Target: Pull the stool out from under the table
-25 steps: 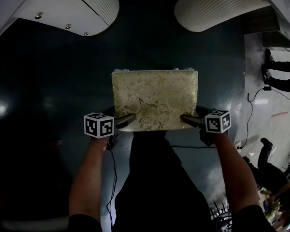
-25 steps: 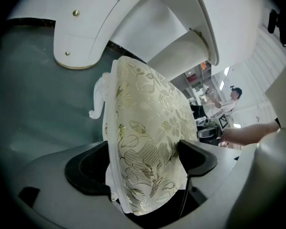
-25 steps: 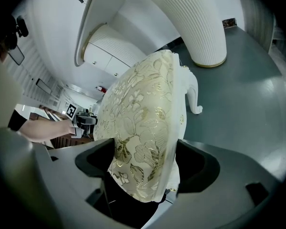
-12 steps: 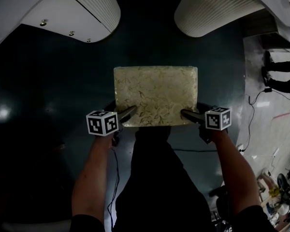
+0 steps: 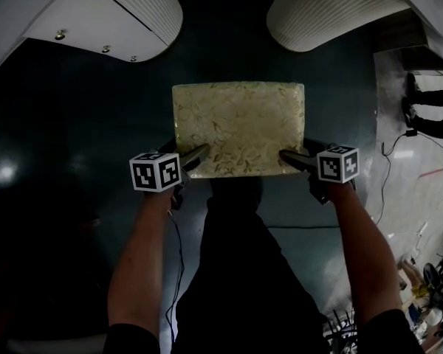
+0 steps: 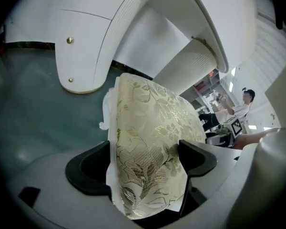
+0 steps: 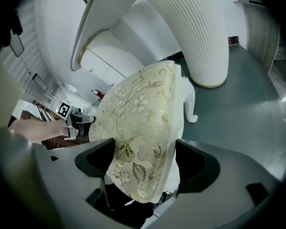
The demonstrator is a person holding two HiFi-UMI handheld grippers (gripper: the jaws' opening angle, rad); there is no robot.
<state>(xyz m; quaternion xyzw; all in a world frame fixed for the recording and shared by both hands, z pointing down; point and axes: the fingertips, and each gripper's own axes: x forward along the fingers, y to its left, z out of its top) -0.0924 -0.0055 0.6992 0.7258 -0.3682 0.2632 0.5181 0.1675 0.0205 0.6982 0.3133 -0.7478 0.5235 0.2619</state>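
The stool [image 5: 238, 127] has a cream cushion with a gold floral pattern and stands on the dark floor between two white ribbed table pedestals. My left gripper [image 5: 199, 155] is shut on its near left corner, and my right gripper [image 5: 286, 157] is shut on its near right corner. In the left gripper view the cushion [image 6: 152, 137] fills the gap between the black jaws of the left gripper [image 6: 145, 163], and a white stool leg [image 6: 106, 111] shows beside it. The right gripper view shows the right gripper [image 7: 145, 161] clamping the cushion [image 7: 138, 123] the same way.
The left table pedestal [image 5: 111, 13] and the right pedestal [image 5: 332, 9] stand just beyond the stool. A person's dark-trousered legs [image 5: 432, 116] are at the right edge. A black cable [image 5: 384, 190] runs over the lighter floor on the right.
The stool and both grippers sit a little higher in the head view than a second ago. Both grippers have kept their hold on the cushion.
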